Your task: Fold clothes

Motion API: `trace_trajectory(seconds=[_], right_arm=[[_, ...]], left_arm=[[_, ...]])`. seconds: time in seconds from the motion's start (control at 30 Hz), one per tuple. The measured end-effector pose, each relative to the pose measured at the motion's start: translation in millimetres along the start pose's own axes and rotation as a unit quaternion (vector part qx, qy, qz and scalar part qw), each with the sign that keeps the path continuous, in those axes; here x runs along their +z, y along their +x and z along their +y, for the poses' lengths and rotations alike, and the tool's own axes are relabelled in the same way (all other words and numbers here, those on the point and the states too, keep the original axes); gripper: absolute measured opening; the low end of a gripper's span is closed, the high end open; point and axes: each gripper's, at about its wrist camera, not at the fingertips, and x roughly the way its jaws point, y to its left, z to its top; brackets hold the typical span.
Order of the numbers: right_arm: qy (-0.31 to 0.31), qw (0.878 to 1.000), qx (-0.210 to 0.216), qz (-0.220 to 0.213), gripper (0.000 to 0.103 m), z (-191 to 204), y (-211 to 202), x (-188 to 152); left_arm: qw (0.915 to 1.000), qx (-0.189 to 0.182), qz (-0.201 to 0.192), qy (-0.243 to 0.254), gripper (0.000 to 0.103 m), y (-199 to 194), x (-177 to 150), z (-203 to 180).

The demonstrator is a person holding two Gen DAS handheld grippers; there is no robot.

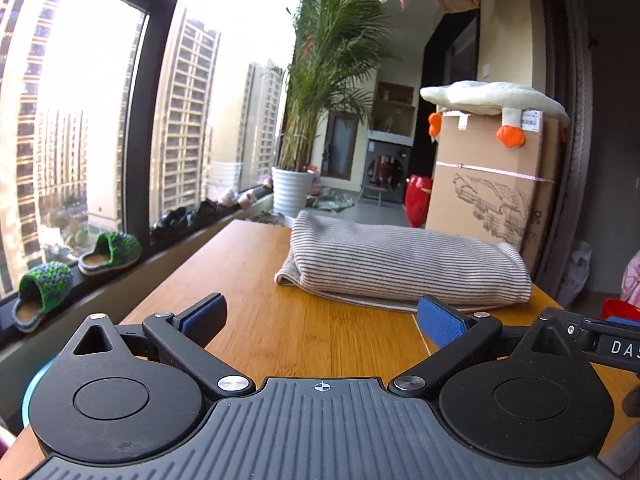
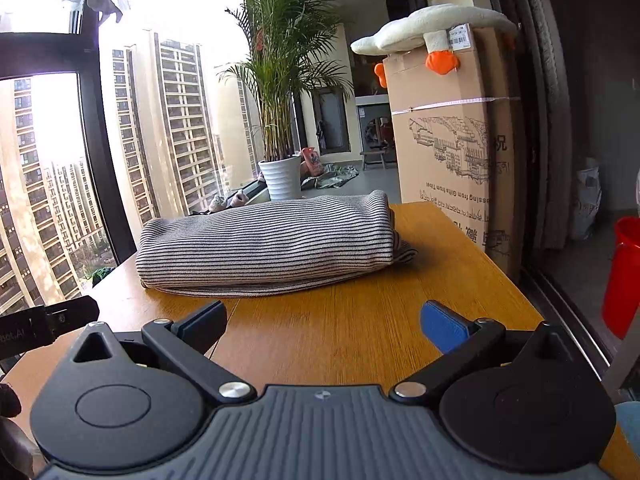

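Note:
A grey-and-dark striped garment (image 1: 404, 268) lies folded into a thick rectangle on the wooden table (image 1: 248, 280). It also shows in the right wrist view (image 2: 268, 242), on the far half of the table (image 2: 360, 320). My left gripper (image 1: 322, 318) is open and empty, just short of the garment's near edge. My right gripper (image 2: 324, 322) is open and empty, a little back from the garment. Neither touches the cloth.
A tall cardboard box (image 2: 452, 148) with a plush goose (image 2: 432, 26) on top stands past the table's far right corner. A potted palm (image 1: 296, 192) stands beyond the table. Knitted slippers (image 1: 76, 268) sit on the window sill at left. A red bucket (image 2: 624, 276) is at right.

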Motion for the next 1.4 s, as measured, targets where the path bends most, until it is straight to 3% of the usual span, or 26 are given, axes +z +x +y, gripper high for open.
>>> trace_trajectory(seconds=[0.1, 0.2, 0.47, 1.4], right_arm=[[-0.010, 1.000, -0.005, -0.017, 0.103, 5.7, -14.2, -3.7], [-0.019, 0.999, -0.011, -0.033, 0.103, 11.4, -28.3, -7.3], [-0.007, 1.000, -0.017, -0.020, 0.103, 7.8, -24.9, -4.5], [-0.013, 1.000, -0.014, 0.008, 0.103, 11.0, -21.1, -4.6]], left_arm=[[0.9979, 0.013, -0.026, 0.058, 0.103, -11.6, 0.2, -22.1], [0.9962, 0.016, -0.028, 0.081, 0.103, -10.8, 2.1, -33.3], [0.9983, 0.022, -0.004, 0.053, 0.103, -3.4, 4.4, -26.0], [0.9965, 0.005, 0.036, 0.076, 0.103, 10.0, -2.1, -24.9]])
